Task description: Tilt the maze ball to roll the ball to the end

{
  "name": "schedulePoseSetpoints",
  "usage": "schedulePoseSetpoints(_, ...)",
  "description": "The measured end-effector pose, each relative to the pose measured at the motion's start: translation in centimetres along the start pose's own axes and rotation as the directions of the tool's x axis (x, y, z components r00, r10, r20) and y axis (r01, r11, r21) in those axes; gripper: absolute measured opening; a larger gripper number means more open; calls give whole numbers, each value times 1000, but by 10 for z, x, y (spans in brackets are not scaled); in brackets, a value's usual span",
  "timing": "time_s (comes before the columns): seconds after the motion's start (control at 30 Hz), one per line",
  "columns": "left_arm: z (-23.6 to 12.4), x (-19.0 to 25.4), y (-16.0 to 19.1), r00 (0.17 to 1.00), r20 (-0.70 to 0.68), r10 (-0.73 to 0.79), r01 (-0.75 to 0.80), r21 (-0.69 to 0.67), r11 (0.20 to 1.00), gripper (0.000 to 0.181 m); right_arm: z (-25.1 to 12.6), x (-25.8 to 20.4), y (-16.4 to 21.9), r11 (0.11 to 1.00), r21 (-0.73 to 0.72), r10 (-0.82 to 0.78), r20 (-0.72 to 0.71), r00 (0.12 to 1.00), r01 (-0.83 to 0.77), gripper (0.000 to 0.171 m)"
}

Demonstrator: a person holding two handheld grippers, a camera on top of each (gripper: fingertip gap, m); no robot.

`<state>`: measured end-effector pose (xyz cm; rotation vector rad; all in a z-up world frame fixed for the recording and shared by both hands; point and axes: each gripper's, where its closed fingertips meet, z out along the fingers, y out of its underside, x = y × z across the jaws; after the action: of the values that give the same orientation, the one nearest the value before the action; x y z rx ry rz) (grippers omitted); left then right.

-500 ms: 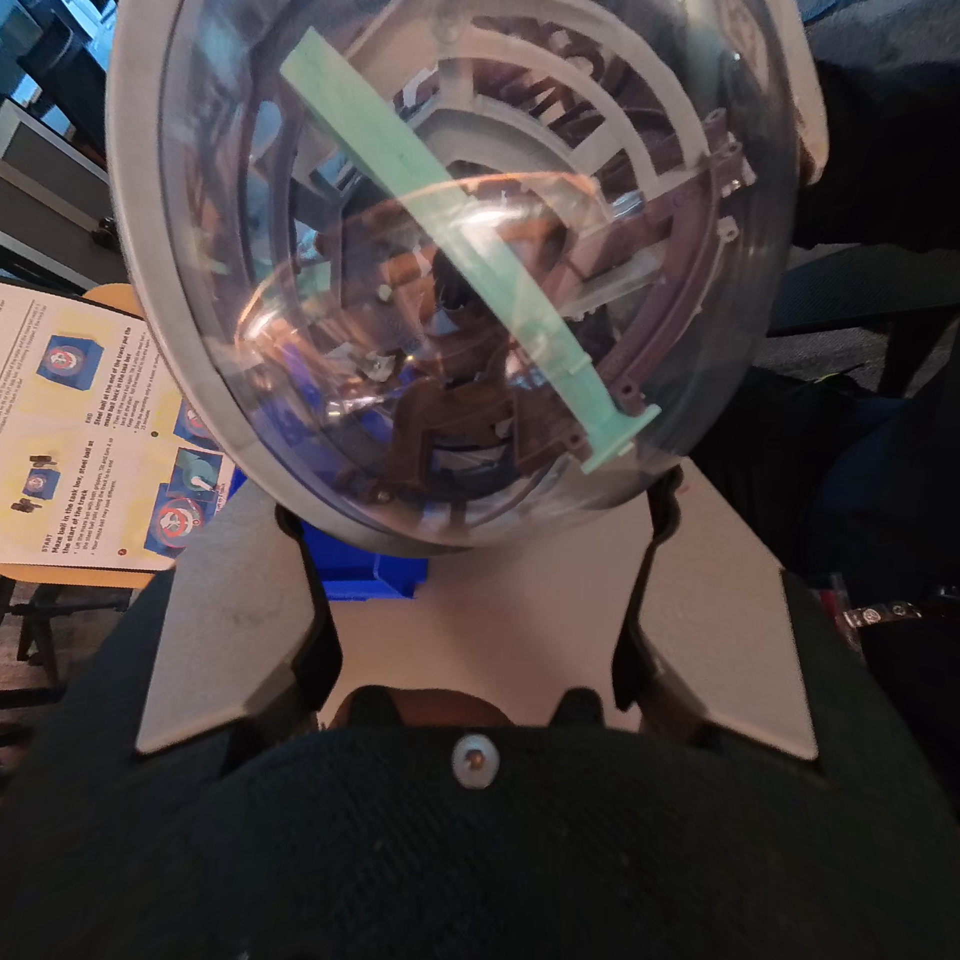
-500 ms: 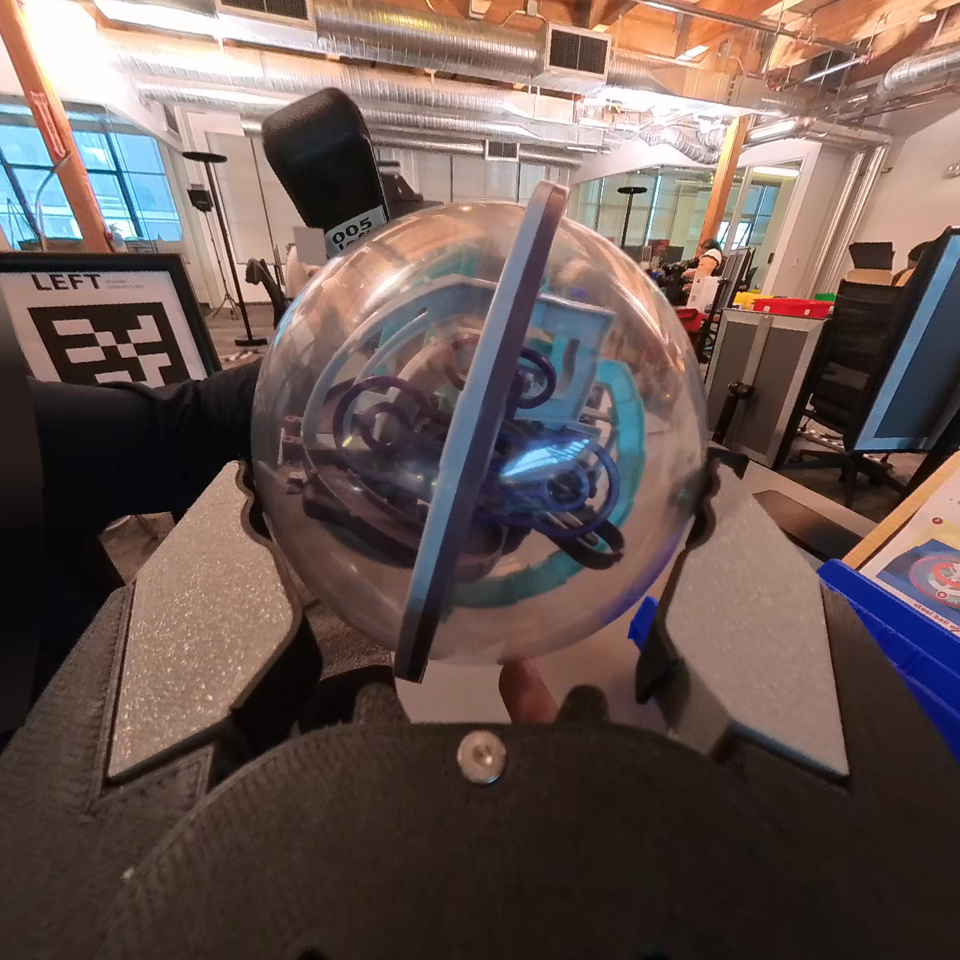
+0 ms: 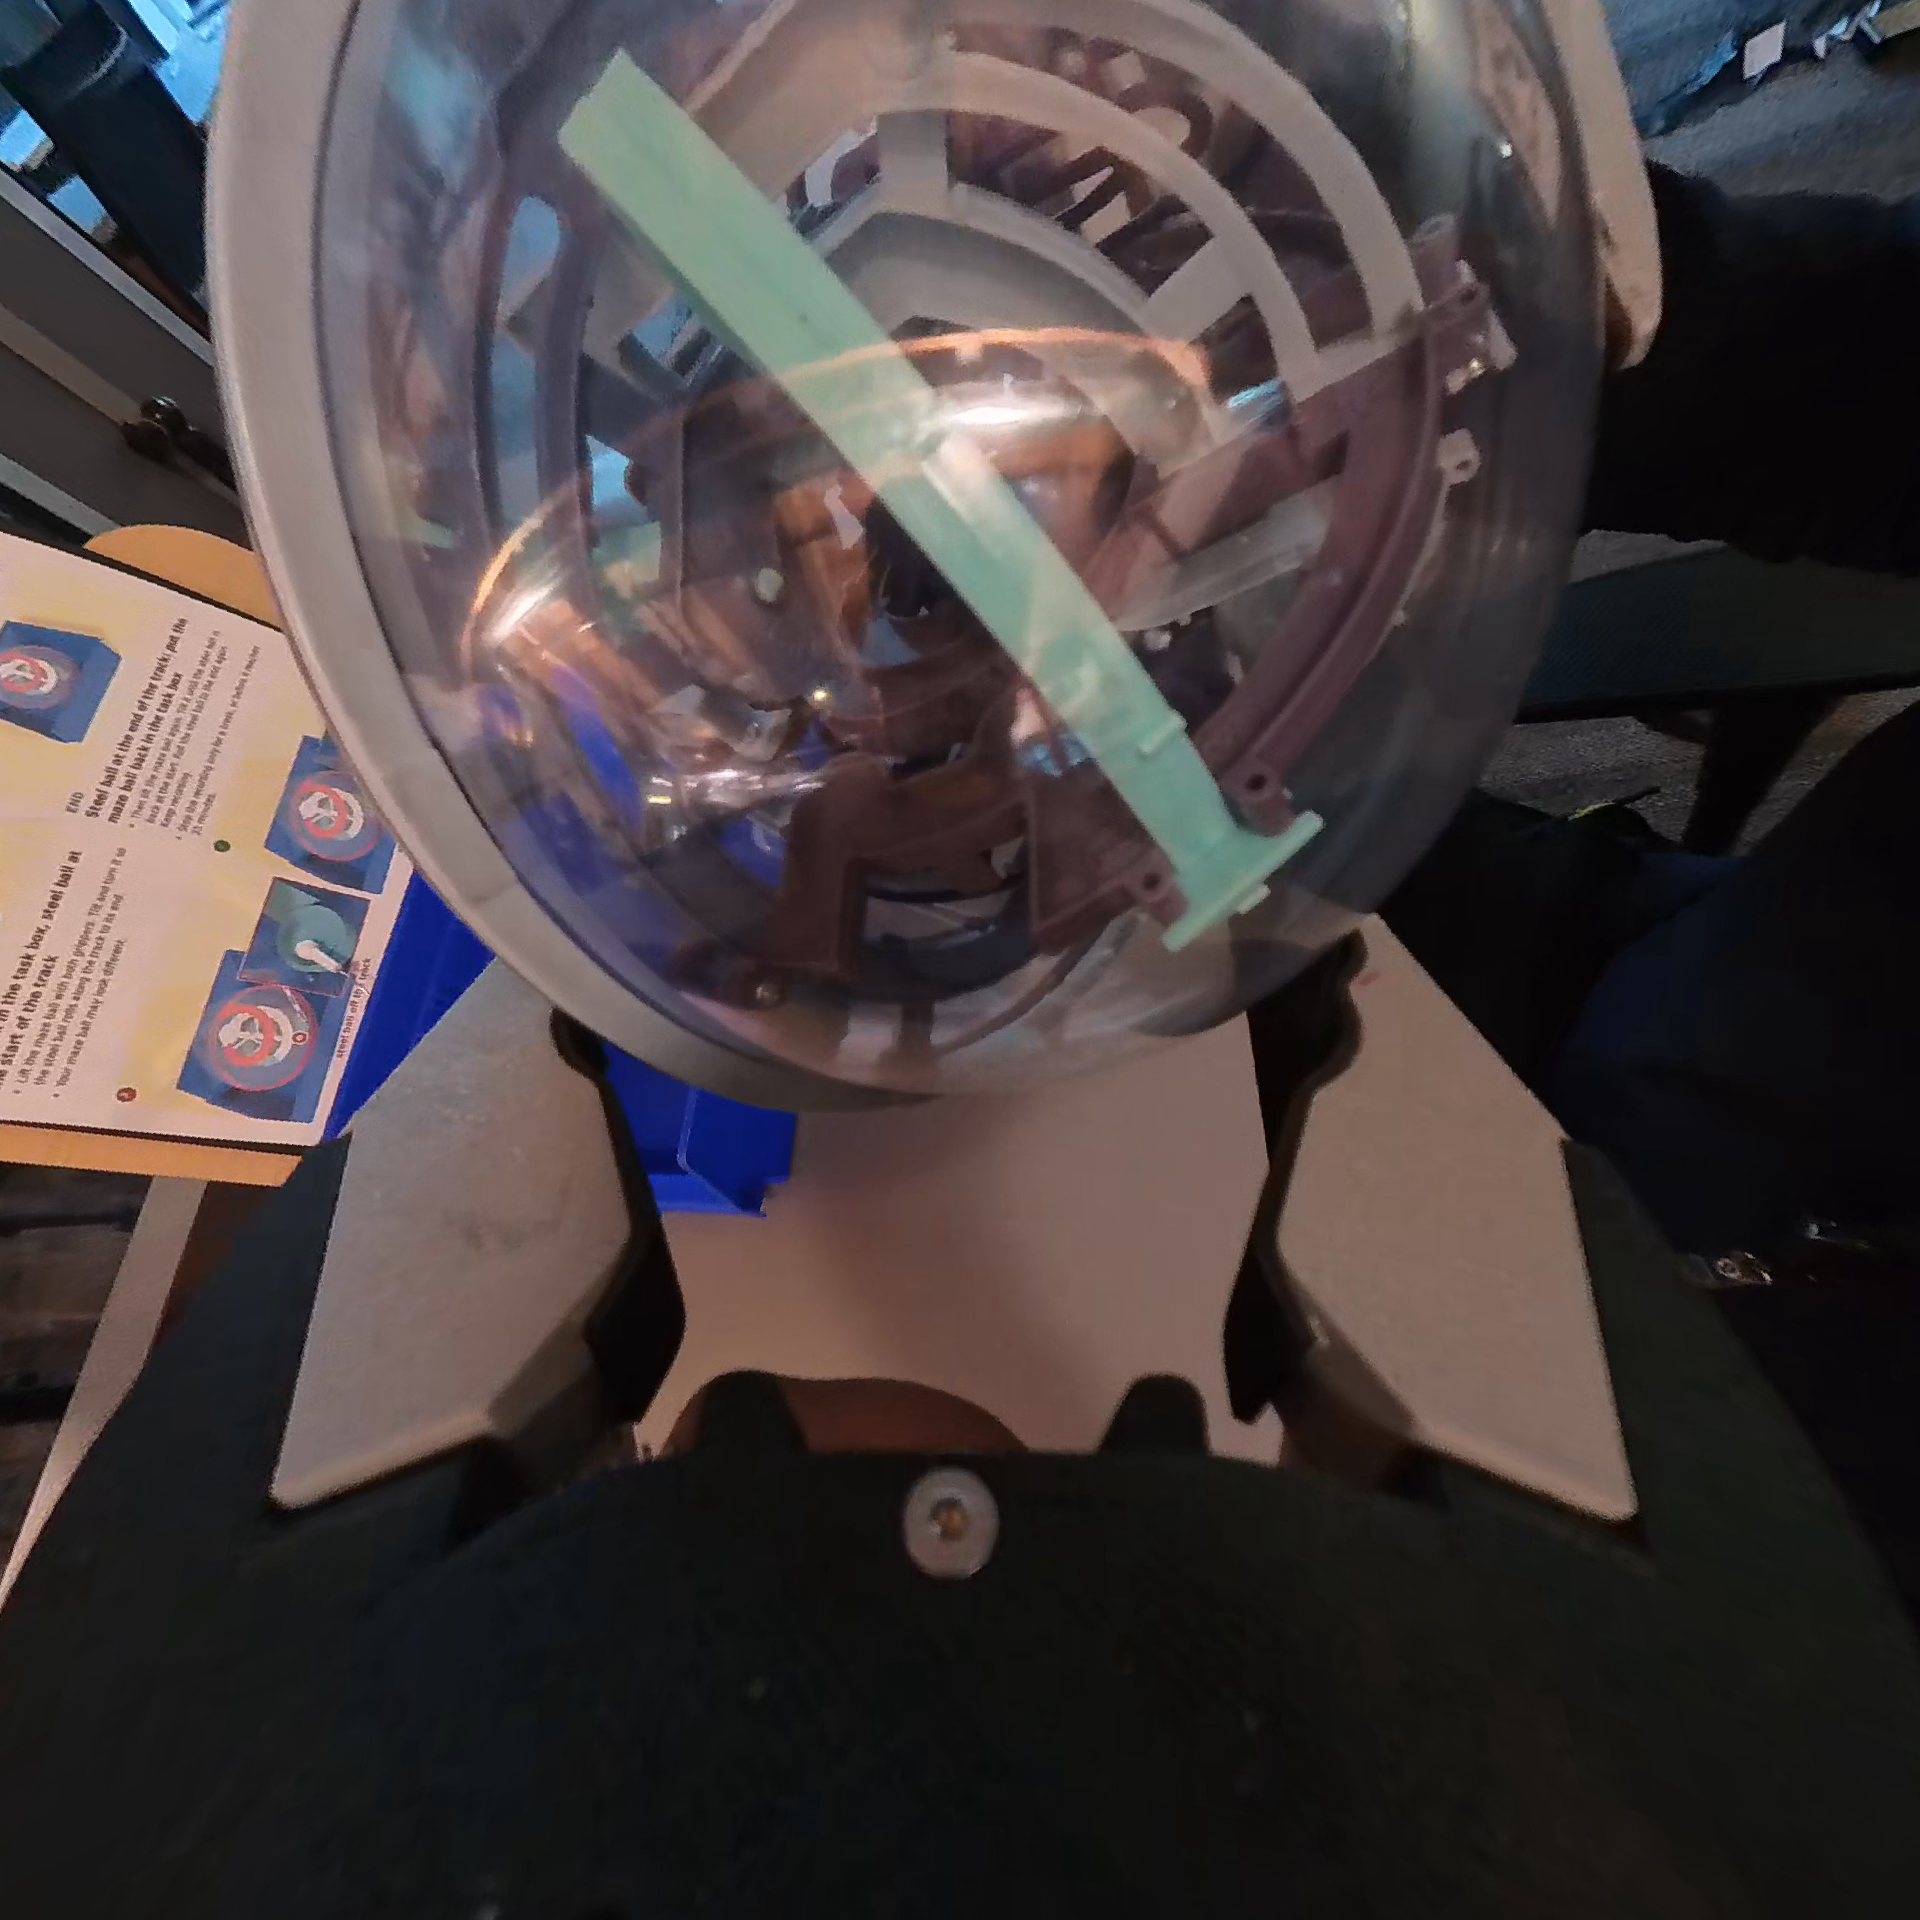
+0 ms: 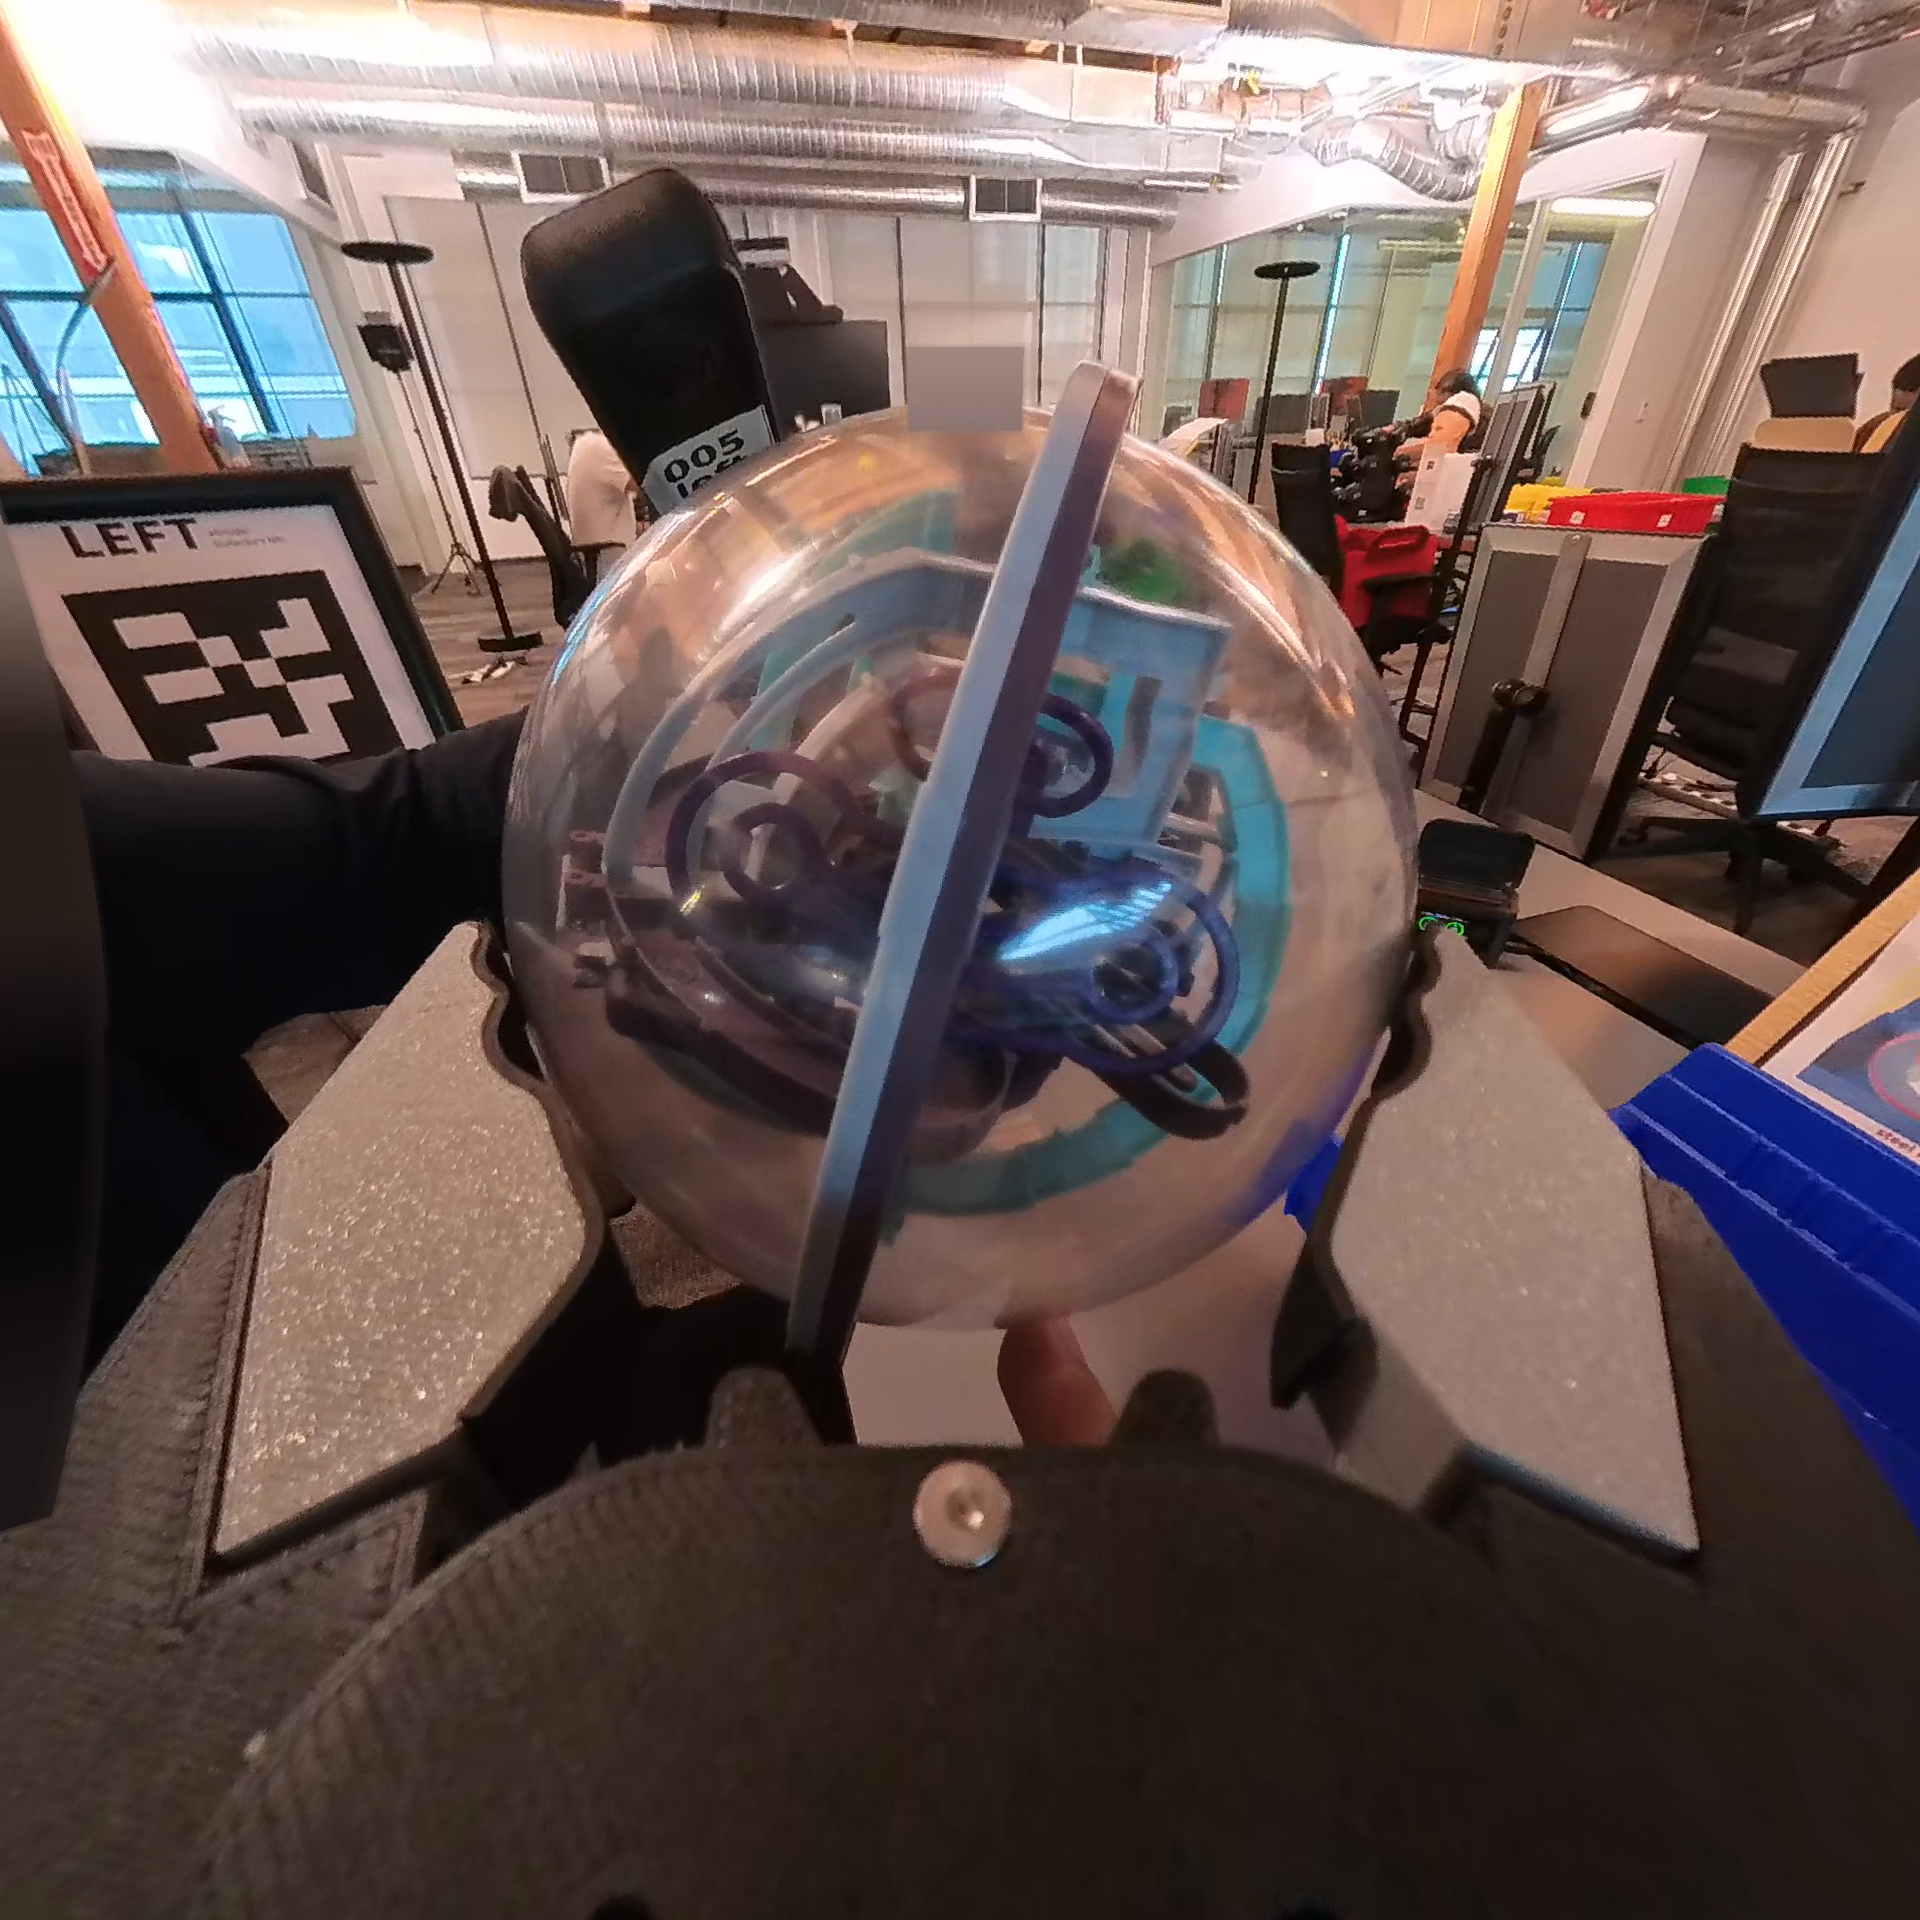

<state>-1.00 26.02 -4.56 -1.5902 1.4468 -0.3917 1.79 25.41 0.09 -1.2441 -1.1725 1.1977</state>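
Both tongs, left and right, stay clamped on maze ball; tilt barely changed, steel ball unseen.

The maze ball sits between the fingers of the right gripper, raised above the table. The left gripper meets it from the opposite side (rim tilted). A bin lies to the right.

1. The maze ball is a clear sphere with a grey equator ring, tilted near upright.
2. Inside: purple loops, teal and grey tracks, a mint-green bar.
3. It is held above the counter.
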Motion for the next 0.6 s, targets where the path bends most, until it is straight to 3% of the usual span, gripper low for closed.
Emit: schedulePoseSetpoints(0.6, 3, -1, 1, 1000, 15, 18, -18, 41, 999, 136, 0, 0, 1, 999, -28, -36, -13, 999, 36, 156)
